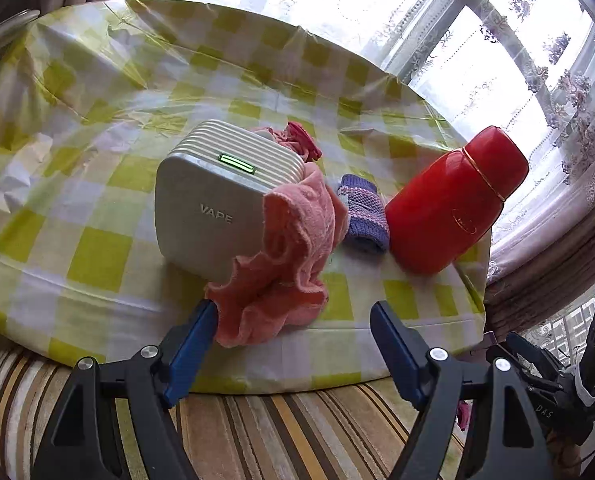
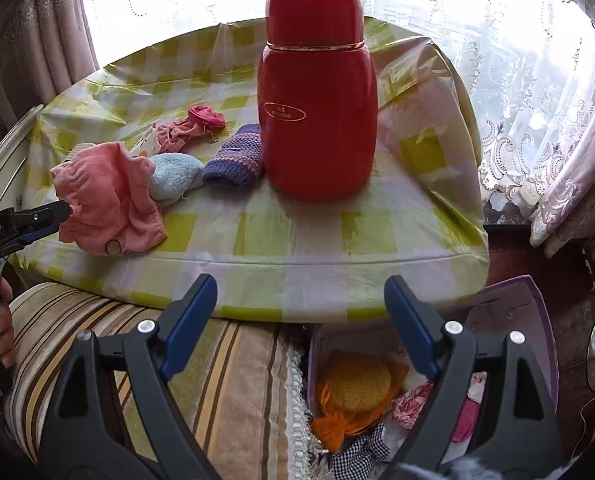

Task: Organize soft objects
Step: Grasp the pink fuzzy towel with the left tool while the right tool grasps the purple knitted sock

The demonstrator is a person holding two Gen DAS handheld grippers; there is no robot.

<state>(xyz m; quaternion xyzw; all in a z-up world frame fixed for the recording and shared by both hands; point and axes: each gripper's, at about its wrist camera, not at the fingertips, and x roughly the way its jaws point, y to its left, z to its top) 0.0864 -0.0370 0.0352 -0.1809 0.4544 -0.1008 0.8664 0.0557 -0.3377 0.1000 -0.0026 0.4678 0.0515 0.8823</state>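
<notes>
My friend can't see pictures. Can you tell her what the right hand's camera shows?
A big red flask stands on a yellow-checked table, with a purple knitted piece, a blue sock and a pink cloth beside it. The open right gripper hovers over a box of fabrics below.

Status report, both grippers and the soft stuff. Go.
Left gripper open at pink cloth, not gripping. Right gripper open, empty, above box of cloths. Red flask stands beside knit piece.
</notes>
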